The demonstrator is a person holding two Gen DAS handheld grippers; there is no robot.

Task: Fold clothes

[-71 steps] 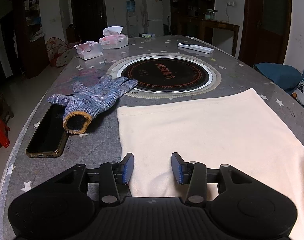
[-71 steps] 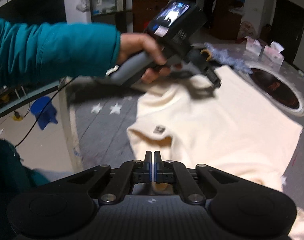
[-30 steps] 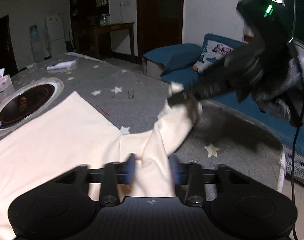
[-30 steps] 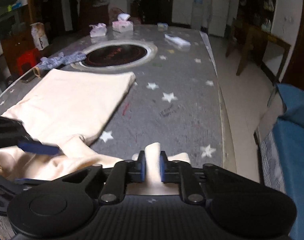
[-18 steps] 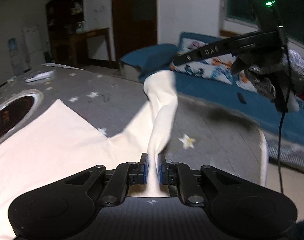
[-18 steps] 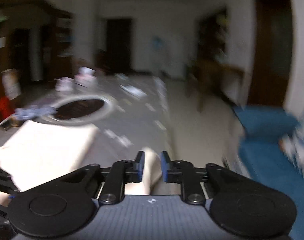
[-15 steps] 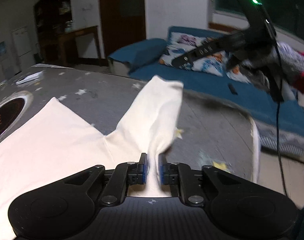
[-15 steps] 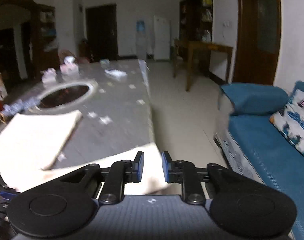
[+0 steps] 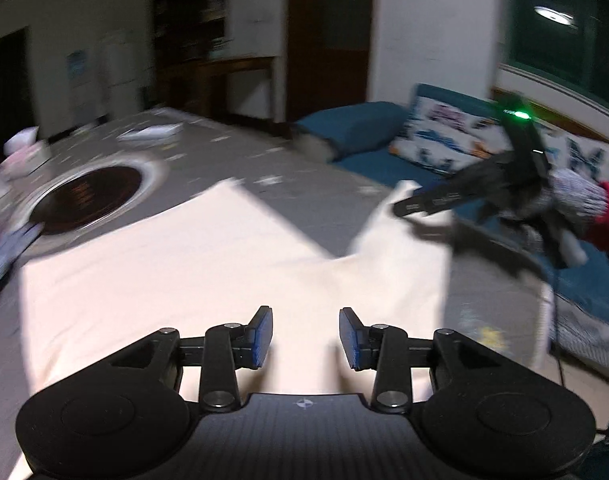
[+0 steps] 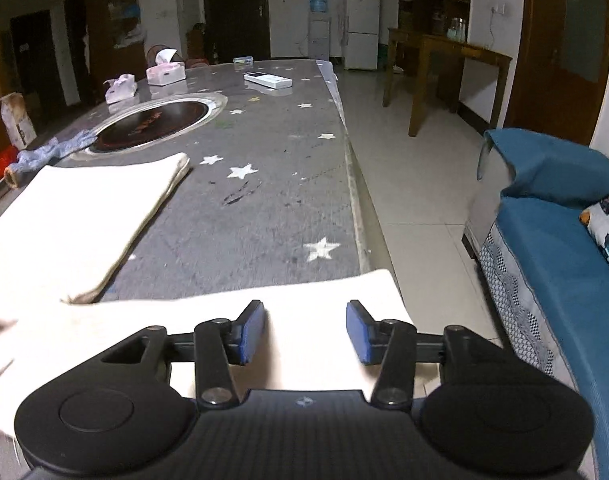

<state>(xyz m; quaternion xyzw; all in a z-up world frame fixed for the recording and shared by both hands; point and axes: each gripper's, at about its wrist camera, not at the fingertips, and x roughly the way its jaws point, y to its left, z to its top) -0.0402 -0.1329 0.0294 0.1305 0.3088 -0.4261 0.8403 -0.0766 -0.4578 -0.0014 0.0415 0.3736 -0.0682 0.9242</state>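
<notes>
Table (image 10: 264, 200): long, grey top printed with white stars, a round dark hotplate (image 10: 152, 122) set into it; carries everything below.
Sofa (image 10: 564, 248): blue, beside the table's right edge across a strip of tiled floor; a patterned cushion (image 10: 608, 224) lies on it.
Garment (image 10: 64, 216): cream, plain, lying flat on the table; body spread on the left side near the hotplate, one sleeve (image 10: 312, 300) stretched out sideways to the table's right edge; smooth, edges straight.
Right gripper (image 10: 306, 330): jaws apart, nothing between them, hovering over the sleeve end. In the left wrist view it shows at the sleeve tip (image 9: 408, 208), held by a hand in a knit glove (image 9: 576, 196); that view is blurred.
Left gripper (image 9: 305, 338): jaws apart, empty, over the garment where the sleeve meets the body.
Loose glove (image 10: 48, 154): blue knit, lying at the hotplate's rim, just beyond the garment's far corner.
Tissue boxes (image 10: 164, 72): two, pink and white, beyond the hotplate, well clear of the garment.
Remote control (image 10: 267, 79): white, at the far end of the table.
</notes>
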